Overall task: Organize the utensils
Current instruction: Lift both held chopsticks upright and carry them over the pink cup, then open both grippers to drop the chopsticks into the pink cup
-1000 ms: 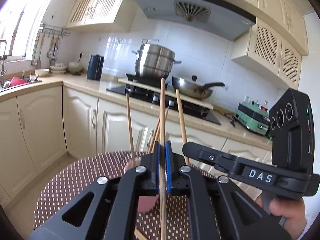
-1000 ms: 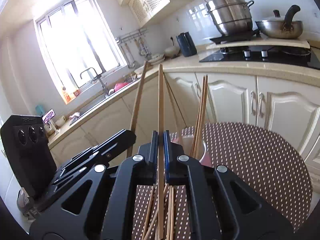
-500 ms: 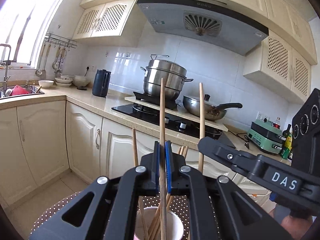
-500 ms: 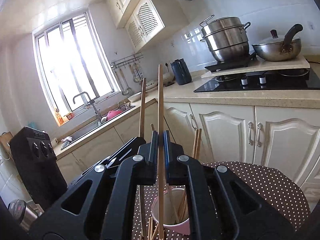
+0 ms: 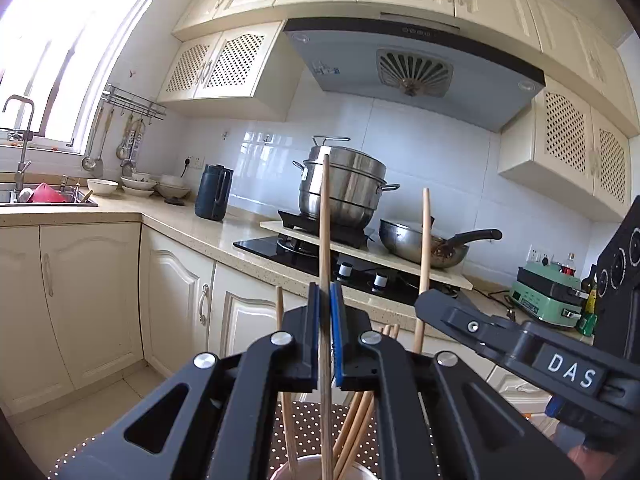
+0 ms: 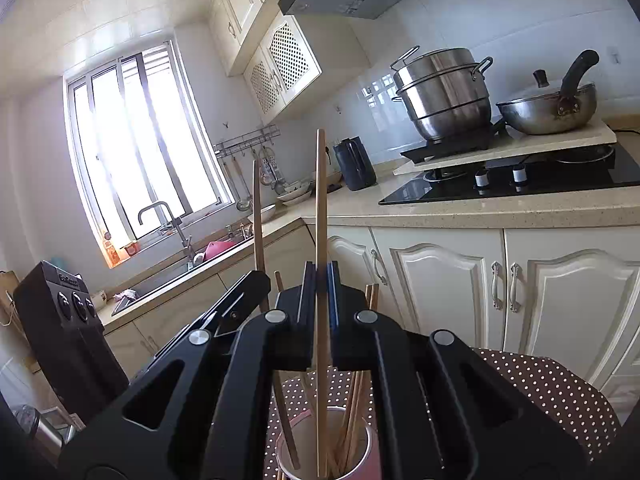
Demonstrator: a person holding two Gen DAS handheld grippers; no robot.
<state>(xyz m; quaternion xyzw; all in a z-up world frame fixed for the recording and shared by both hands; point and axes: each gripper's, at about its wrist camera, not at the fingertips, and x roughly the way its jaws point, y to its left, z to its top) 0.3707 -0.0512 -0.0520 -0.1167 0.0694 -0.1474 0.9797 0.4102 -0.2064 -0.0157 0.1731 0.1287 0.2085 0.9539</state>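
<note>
Clamped upright in each gripper's closed fingers, left gripper (image 5: pixel 325 332) and right gripper (image 6: pixel 321 312), a chopstick (image 5: pixel 325 240) is held over the cup (image 6: pixel 370 446) for dropping in.

Your cup (image 6: pixel 332 446) stands on the table (image 6: pixel 540 392), chopsticks (image 6: pixel 352 412) inside; stove (image 6: pixel 520 178) upper right of frame.
</note>
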